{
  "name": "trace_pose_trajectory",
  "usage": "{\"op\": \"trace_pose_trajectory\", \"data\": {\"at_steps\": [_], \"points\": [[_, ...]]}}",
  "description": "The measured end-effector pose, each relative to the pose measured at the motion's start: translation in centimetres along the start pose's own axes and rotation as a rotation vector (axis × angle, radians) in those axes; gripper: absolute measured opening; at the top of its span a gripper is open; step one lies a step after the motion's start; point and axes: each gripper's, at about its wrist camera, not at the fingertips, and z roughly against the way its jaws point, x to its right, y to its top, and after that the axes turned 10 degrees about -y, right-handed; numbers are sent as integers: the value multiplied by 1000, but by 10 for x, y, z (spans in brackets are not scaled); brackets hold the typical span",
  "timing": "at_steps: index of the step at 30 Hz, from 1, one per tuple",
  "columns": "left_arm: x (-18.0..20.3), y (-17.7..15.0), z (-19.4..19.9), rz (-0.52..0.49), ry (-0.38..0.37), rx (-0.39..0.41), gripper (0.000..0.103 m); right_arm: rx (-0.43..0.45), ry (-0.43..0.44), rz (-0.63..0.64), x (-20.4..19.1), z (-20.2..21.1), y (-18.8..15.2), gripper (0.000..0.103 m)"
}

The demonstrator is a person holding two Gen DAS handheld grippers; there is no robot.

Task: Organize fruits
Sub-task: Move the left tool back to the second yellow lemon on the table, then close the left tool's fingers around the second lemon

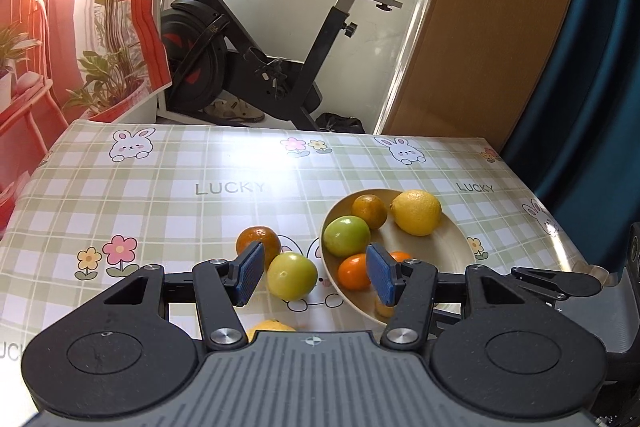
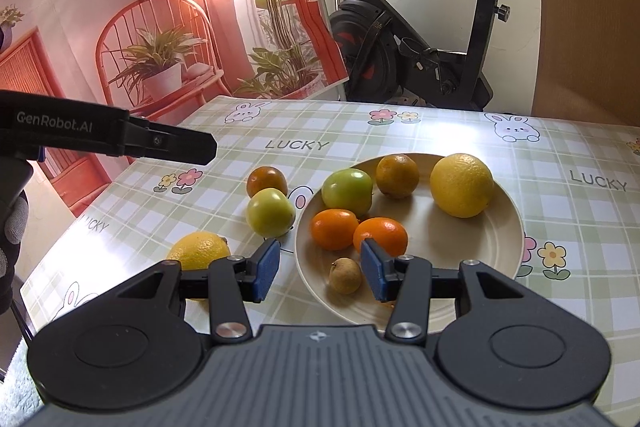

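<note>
While a black exercise bike point(image 1: 256, 39) and a red printed backdrop point(image 2: 120, 7) stand behind it, the table point(image 1: 160, 187) wears a glossy green plaid cloth with rabbits and the word LUCKY. On it the cream plate point(image 2: 500, 227) holds a lemon point(image 2: 461, 185) whose long axis runs left-right, a green fruit point(image 2: 347, 189), a dull orange, two bright oranges and a small brown fruit point(image 2: 345, 275); beside its left rim lie another green fruit point(image 2: 270, 212), a dark orange point(image 2: 267, 181) and a second lemon point(image 2: 199, 250), its tip pointing right. Both the left gripper point(image 1: 314, 273) and right gripper point(image 2: 318, 269) hover with jaws spread, pinching nothing.

6 fruits point(image 2: 462, 185) on plate point(image 2: 500, 247)
</note>
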Motion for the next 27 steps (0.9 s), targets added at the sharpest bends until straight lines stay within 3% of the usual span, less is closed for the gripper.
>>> {"op": "trace_pose_trajectory", "data": {"at_steps": [12, 27], "points": [[-28, -14, 18, 51, 34, -2, 59, -22, 34, 58, -30, -9, -5, 48], [-51, -37, -2, 118, 9, -57, 59, -65, 124, 170, -70, -24, -16, 48]]}}
